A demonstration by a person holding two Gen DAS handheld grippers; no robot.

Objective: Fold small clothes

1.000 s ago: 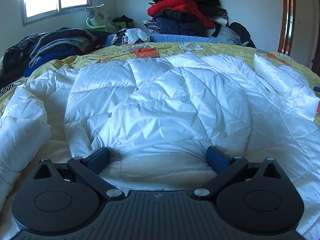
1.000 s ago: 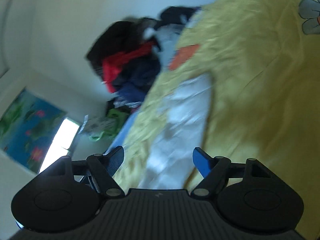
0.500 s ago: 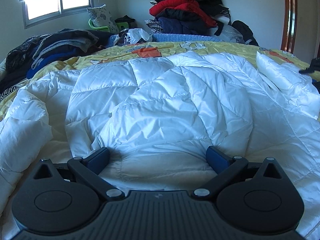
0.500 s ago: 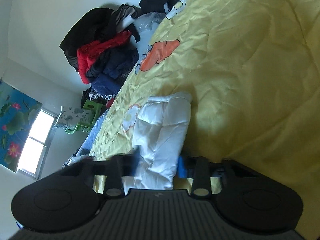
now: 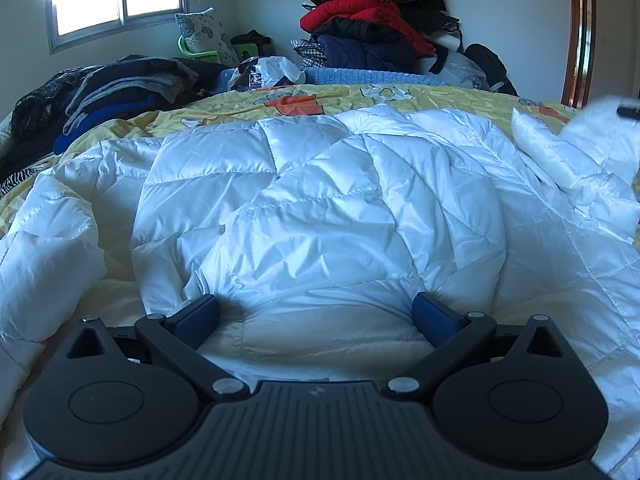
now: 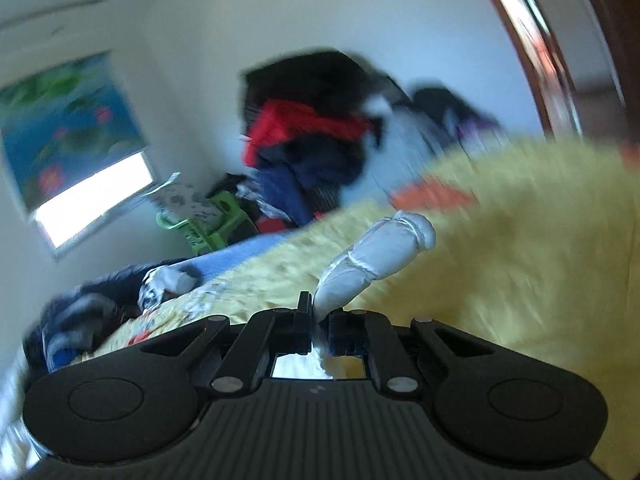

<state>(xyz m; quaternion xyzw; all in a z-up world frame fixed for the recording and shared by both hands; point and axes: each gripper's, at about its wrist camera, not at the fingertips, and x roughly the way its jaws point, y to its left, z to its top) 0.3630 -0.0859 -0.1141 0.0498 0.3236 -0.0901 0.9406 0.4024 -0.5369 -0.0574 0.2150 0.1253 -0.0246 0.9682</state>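
Observation:
A white quilted puffer jacket (image 5: 320, 208) lies spread on the yellow bed cover (image 5: 440, 94). My left gripper (image 5: 316, 314) is open, its blue pads resting on the jacket's near edge with fabric between them. My right gripper (image 6: 319, 322) is shut on the jacket's white sleeve (image 6: 380, 258), which sticks out ahead of the fingers above the bed. In the left wrist view the lifted sleeve (image 5: 600, 136) shows at the far right, blurred.
A tall heap of red, black and navy clothes (image 5: 372, 28) stands at the head of the bed. Dark folded clothes (image 5: 112, 92) lie at the left. A green chair (image 5: 200, 50) stands under the window. A wooden door frame (image 5: 578, 36) is at the right.
My right gripper has closed on the jacket's sleeve and lifted it off the bed, swinging the view. My left gripper has stayed open on the jacket's edge.

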